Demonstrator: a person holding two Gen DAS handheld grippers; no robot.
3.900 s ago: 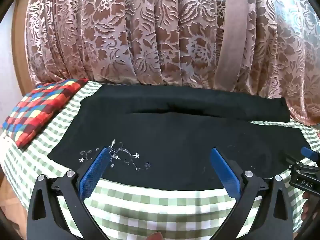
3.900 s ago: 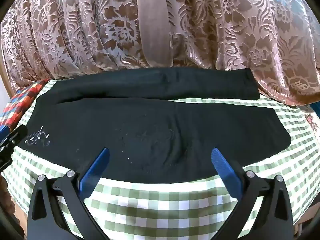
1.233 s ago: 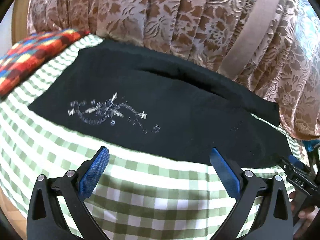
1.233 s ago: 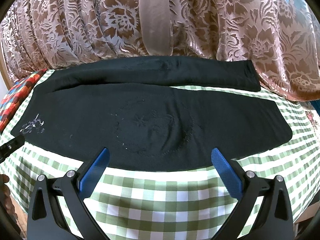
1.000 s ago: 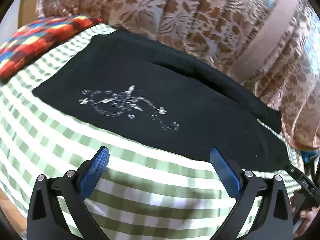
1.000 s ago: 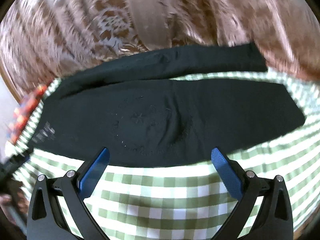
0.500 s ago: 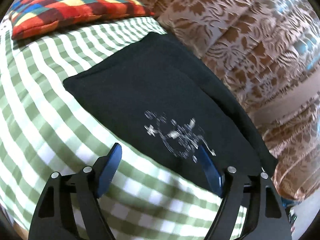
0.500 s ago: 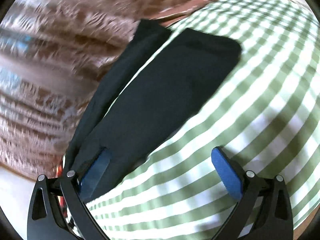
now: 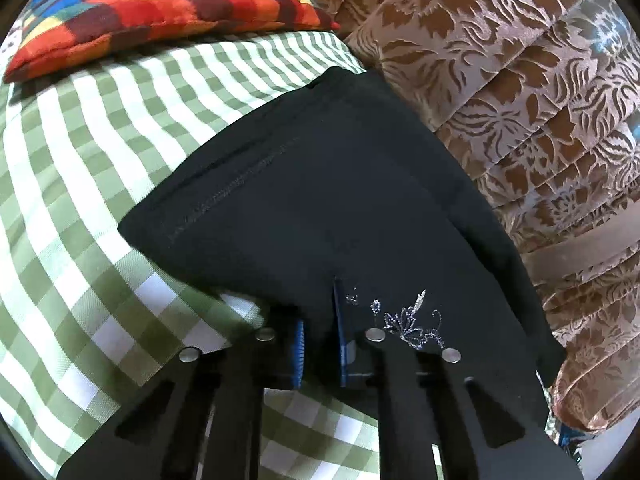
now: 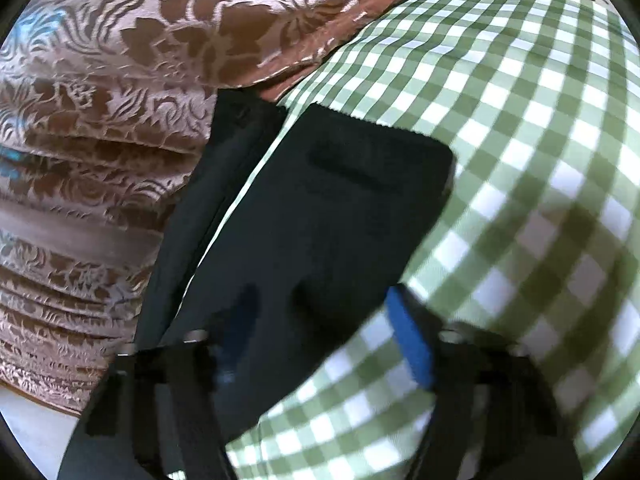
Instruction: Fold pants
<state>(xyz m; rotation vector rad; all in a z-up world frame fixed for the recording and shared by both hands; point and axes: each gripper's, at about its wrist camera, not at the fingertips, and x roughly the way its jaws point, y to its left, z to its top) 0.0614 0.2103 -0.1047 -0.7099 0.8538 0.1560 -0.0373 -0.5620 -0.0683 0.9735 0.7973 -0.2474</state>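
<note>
Black pants [image 9: 320, 184] lie flat on a green checked cloth [image 9: 80, 168], with silver embroidery [image 9: 412, 324] near the hem. My left gripper [image 9: 320, 342] is shut on the near edge of the pants just left of the embroidery, a fold of black fabric pinched between its blue pads. In the right wrist view the other end of the pants [image 10: 340, 208] lies on the cloth. My right gripper [image 10: 324, 332] straddles its near edge, jaws closing. One pad is over the black fabric, the other over the cloth, and they do not press the fabric.
A red, yellow and blue patchwork cushion [image 9: 160, 8] lies on the cloth at the far left. A brown floral curtain [image 9: 520, 80] hangs right behind the pants, also visible in the right wrist view as the curtain [image 10: 120, 80]. Bare checked cloth [image 10: 520, 160] spreads to the right.
Both grippers dropped to opposite ends of the pants' near edge and rolled. The left jaws went from wide open to shut on the fabric. The right jaws narrowed.
</note>
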